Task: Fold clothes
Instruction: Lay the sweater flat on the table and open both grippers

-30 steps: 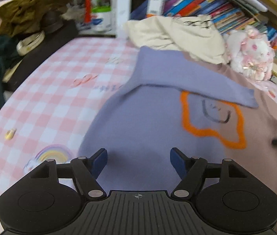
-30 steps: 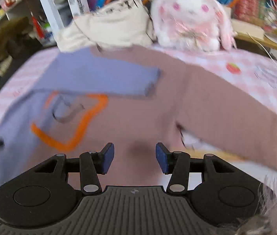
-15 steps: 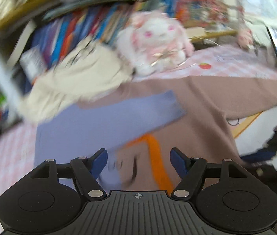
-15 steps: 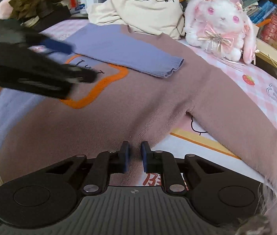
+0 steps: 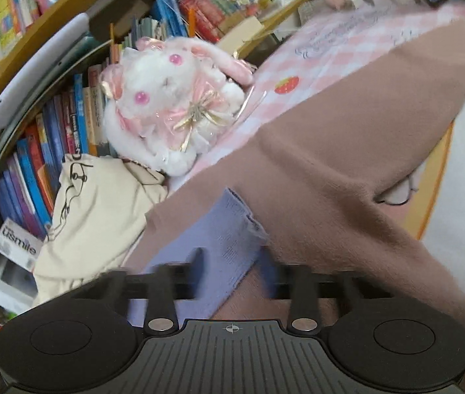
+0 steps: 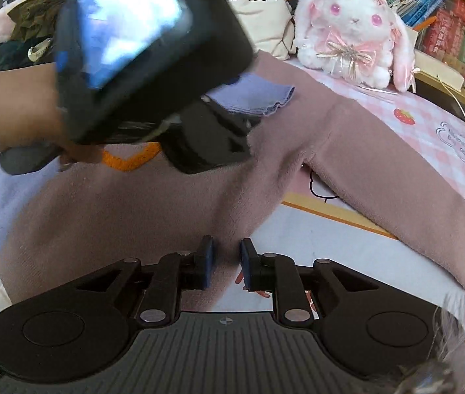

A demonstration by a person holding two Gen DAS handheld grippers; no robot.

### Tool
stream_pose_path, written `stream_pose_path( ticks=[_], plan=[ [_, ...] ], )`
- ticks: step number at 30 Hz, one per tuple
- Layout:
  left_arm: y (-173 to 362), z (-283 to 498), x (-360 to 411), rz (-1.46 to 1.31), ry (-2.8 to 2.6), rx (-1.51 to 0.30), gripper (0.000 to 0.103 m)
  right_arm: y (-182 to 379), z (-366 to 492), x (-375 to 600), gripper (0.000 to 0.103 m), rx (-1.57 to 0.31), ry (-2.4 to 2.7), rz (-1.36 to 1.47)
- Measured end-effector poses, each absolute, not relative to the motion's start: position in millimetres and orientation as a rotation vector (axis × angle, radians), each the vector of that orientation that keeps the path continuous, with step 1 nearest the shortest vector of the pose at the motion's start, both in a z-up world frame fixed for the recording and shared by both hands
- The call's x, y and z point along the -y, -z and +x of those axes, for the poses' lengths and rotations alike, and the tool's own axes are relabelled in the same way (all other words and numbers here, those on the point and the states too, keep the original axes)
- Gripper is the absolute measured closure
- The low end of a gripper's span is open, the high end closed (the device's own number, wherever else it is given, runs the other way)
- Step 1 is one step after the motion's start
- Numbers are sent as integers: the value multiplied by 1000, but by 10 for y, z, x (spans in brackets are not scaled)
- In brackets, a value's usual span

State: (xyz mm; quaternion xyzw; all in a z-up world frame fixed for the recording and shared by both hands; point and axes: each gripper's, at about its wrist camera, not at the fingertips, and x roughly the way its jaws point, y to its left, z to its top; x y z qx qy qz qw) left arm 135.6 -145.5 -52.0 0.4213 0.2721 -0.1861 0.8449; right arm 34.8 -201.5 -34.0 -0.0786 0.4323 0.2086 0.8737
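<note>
A sweater, half lilac and half brown (image 6: 134, 213), lies flat on the bed with an orange outline (image 6: 127, 161) on its front. Its lilac sleeve (image 5: 229, 236) is folded across the chest. The brown sleeve (image 6: 396, 177) stretches out to the right. My left gripper (image 5: 232, 266) is blurred and shut on the sweater, where the lilac cuff (image 6: 258, 95) lies on the brown body. The right wrist view shows its camera housing (image 6: 147, 49) and the hand (image 6: 19, 111) holding it. My right gripper (image 6: 226, 262) pinches the brown side edge below the armpit; its jaws are opening slightly, with fabric filling the gap.
A white and pink plush rabbit (image 6: 354, 29) and a cream tote bag (image 6: 262, 10) sit at the bed's far edge before shelves of books (image 5: 45, 151). A pile of dark clothes (image 6: 32, 32) lies at the far left. The pink checked sheet (image 6: 429, 131) shows to the right.
The left gripper swung right across the sweater, rolled over and went from open to shut at the lilac cuff. The right gripper closed on the brown edge and stayed there.
</note>
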Motion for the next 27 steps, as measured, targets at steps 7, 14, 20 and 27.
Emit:
stream_pose_path(
  ticks=[7, 14, 20, 27],
  plan=[
    [-140, 1668, 510, 510, 209, -522, 98, 320, 321, 1992, 86, -905, -373, -131],
    [-755, 1826, -1585, 253, -153, -511, 98, 305, 300, 1930, 86, -904, -316, -129],
    [-675, 1727, -2642, 259, -366, -597, 98, 296, 294, 1864, 86, -906, -261, -133],
    [-418, 1675, -3119, 214, -548, -703, 73, 299, 263, 1659, 86, -893, -210, -250]
  ],
)
